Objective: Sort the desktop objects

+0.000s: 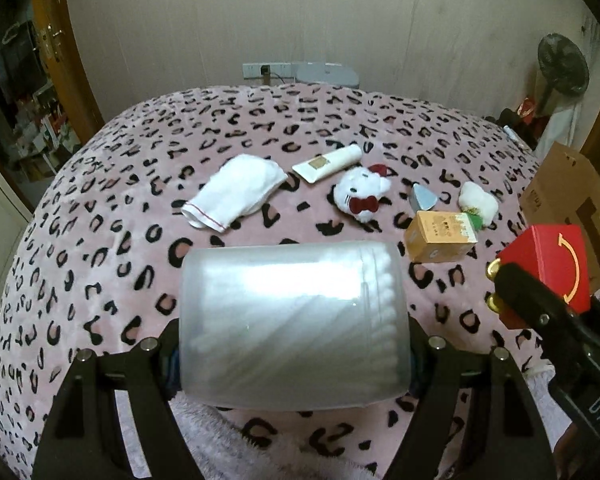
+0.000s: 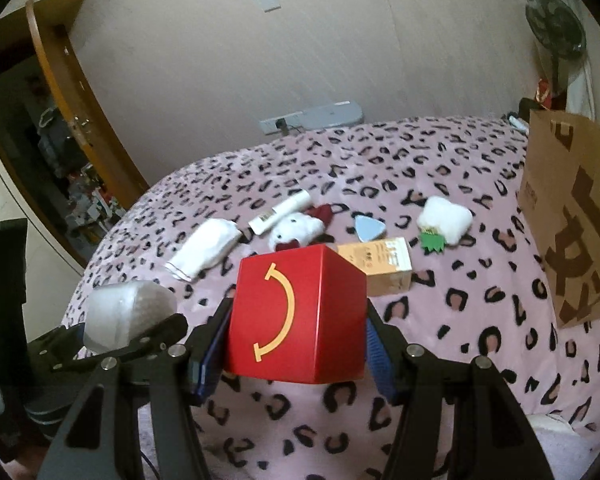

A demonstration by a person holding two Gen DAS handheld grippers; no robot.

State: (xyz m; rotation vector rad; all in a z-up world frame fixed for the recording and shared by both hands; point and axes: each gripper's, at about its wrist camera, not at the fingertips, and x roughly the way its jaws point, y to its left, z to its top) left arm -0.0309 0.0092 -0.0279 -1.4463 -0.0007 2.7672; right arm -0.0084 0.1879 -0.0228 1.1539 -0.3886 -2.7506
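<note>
Both fingers pinch: left (image 1: pixel 294 354) a swab tub (image 1: pixel 294 320), right (image 2: pixel 296 354) a red box (image 2: pixel 300 316); the slick tub may slip toward 6 o'clock.

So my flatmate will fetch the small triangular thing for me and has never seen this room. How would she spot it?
Start at the pink leopard-print blanket and find the brown paper bag standing at its right edge. Left of the bag lies a white plush, and just left of that the pale blue triangular item, behind the orange carton. It is the only blue, pointed, flat thing there.
</note>
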